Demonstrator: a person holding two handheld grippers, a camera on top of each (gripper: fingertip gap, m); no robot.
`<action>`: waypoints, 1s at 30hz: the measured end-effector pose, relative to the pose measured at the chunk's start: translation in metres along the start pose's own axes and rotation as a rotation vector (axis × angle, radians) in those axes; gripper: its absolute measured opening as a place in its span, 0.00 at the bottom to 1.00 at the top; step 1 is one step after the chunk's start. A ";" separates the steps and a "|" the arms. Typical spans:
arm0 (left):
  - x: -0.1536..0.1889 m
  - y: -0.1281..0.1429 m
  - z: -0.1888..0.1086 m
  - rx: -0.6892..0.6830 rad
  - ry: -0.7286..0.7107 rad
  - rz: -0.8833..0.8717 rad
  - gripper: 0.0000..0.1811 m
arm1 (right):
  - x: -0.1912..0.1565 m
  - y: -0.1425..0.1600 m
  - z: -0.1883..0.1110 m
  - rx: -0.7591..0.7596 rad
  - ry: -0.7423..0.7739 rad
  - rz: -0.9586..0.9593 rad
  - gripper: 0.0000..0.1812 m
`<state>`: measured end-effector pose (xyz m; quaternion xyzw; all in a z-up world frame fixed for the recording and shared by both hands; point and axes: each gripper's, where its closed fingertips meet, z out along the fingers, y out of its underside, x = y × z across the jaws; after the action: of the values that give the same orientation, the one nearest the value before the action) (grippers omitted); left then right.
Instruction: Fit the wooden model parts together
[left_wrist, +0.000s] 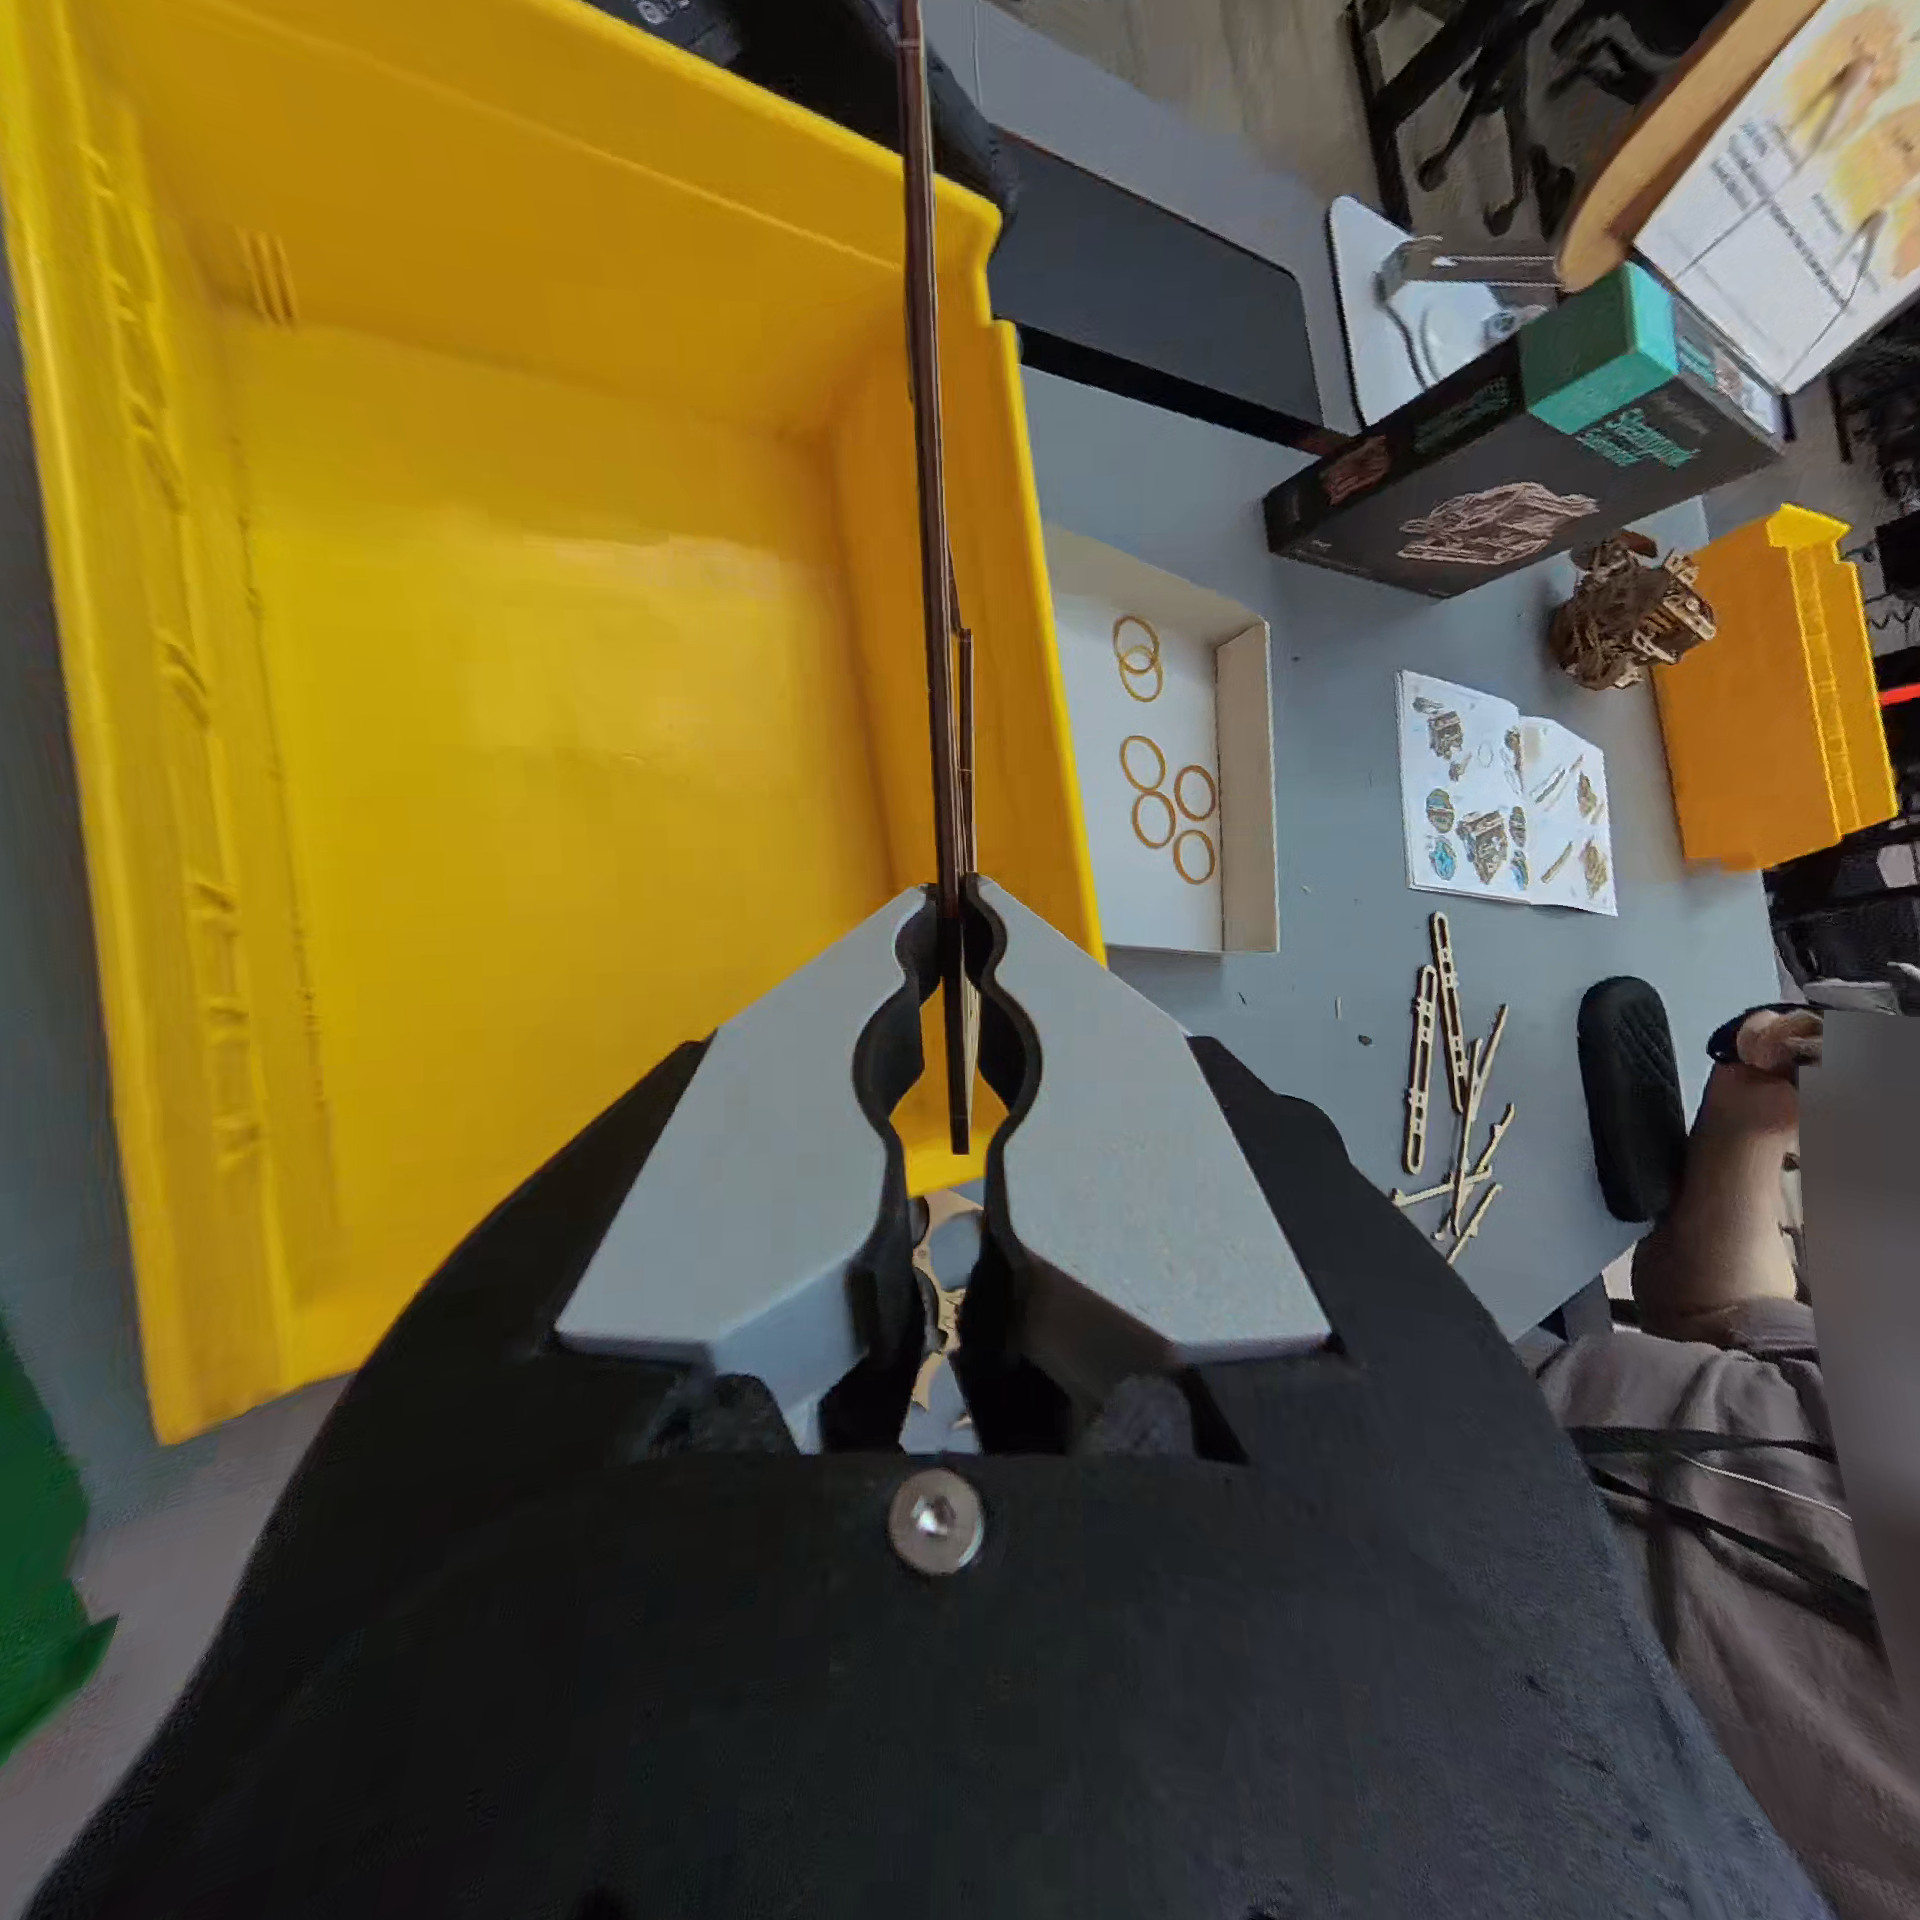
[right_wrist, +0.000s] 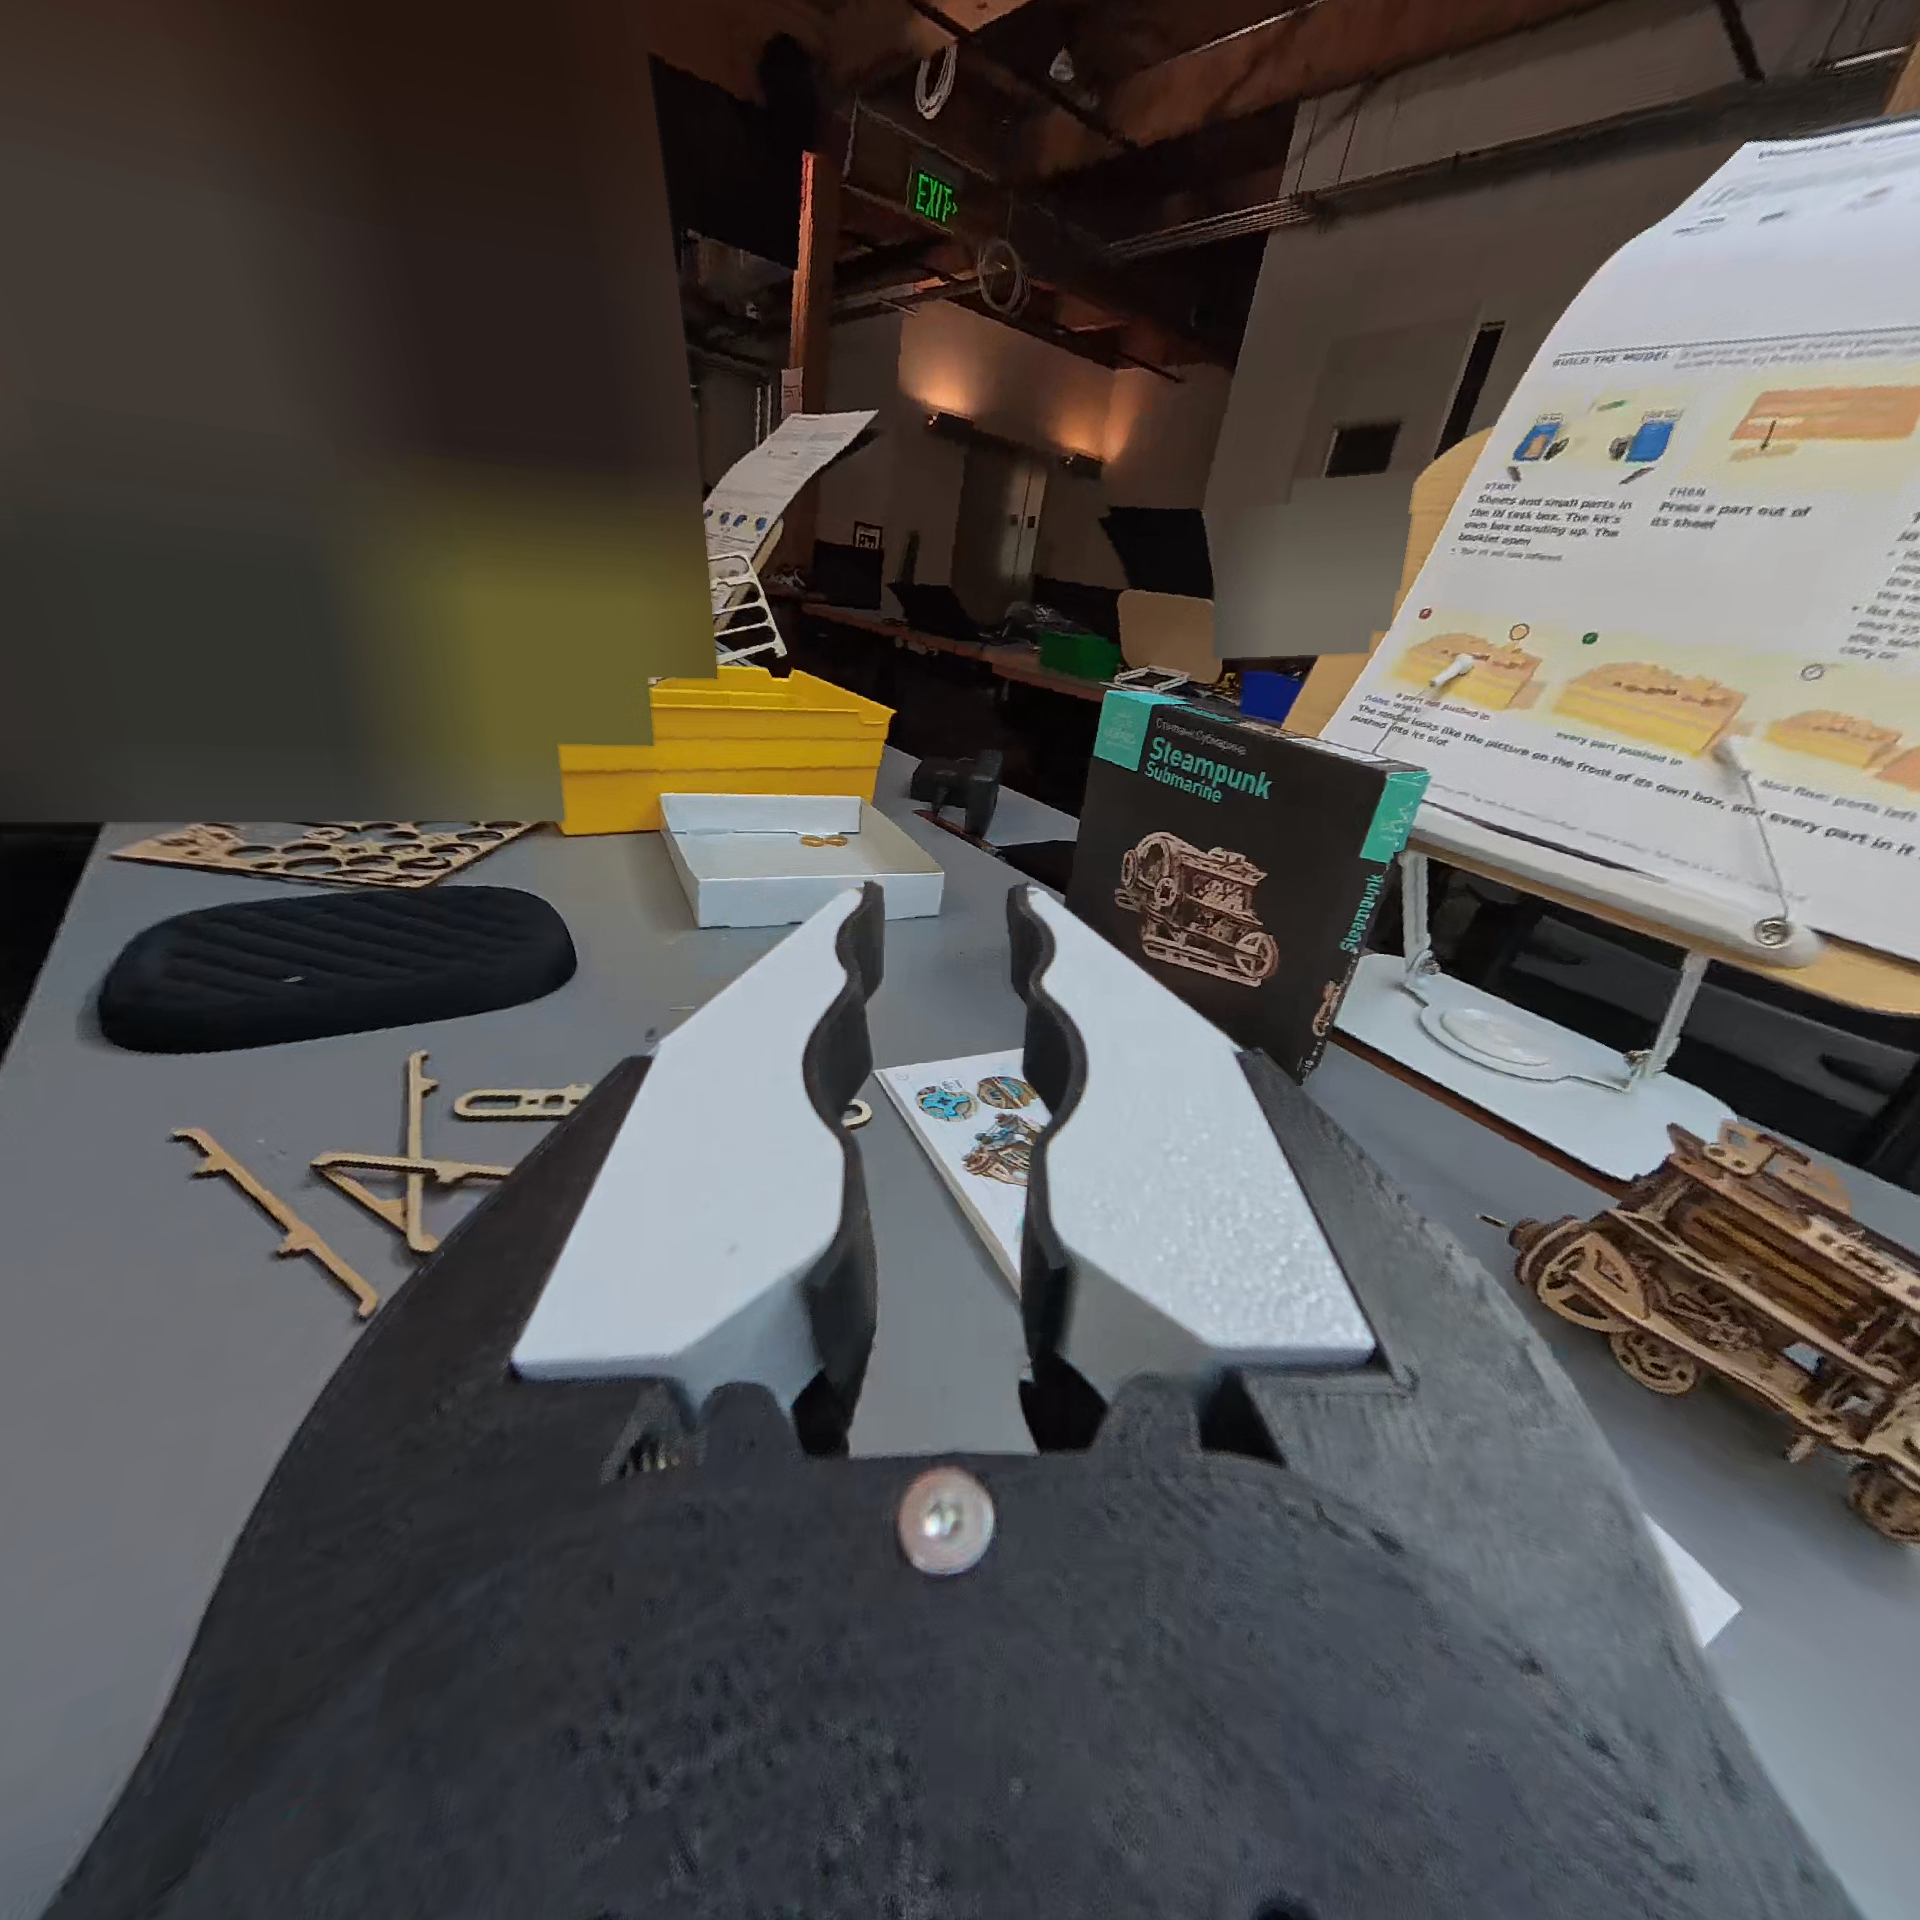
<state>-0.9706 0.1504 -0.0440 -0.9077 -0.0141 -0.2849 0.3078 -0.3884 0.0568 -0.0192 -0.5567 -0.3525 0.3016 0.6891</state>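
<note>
Pinching a thin wooden sheet (left_wrist: 940, 520) edge-on, the left gripper (left_wrist: 954, 904) has its jaws closed on the sheet's near end; the sheet runs far away from the tips, over a yellow bin (left_wrist: 499, 644). A second, shorter layer appears to lie against its right face; cannot tell whether it is a separate piece.

Right gripper (right_wrist: 945, 904) hangs above the table (right_wrist: 135, 1403) with jaws apart, holding nothing.

Loose strips (right_wrist: 353, 1174) lie on the table to the left, near a black pad (right_wrist: 332, 961). Far left, a punched-out sheet (right_wrist: 322, 852). Built model (right_wrist: 1756, 1288) sits at right, with the booklet (right_wrist: 987, 1132) between the fingers' line of sight.

Handling, judged:
- sheet light, stiff along its face, likely to snap at laser-cut webs
- a grip at one end leaves a long unsupported length, so it may flex or swing
- better hold near solid border, not across cut-outs
- strips thin, brittle at notches; take mid-length, flat faces between pads
</note>
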 end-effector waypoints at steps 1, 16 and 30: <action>-0.012 -0.009 0.012 -0.030 -0.005 0.001 0.00 | 0.001 0.003 0.001 -0.012 0.026 -0.060 0.11; -0.081 0.000 0.062 -0.072 0.013 -0.077 0.00 | -0.013 0.006 -0.007 0.028 -0.017 -0.047 0.11; -0.084 0.021 0.075 -0.126 -0.004 -0.173 0.00 | 0.038 0.000 -0.034 0.148 0.166 0.138 0.10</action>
<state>-0.9987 0.1886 -0.1487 -0.9212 -0.0749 -0.3088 0.2244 -0.3390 0.0683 -0.0182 -0.5504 -0.2321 0.3262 0.7327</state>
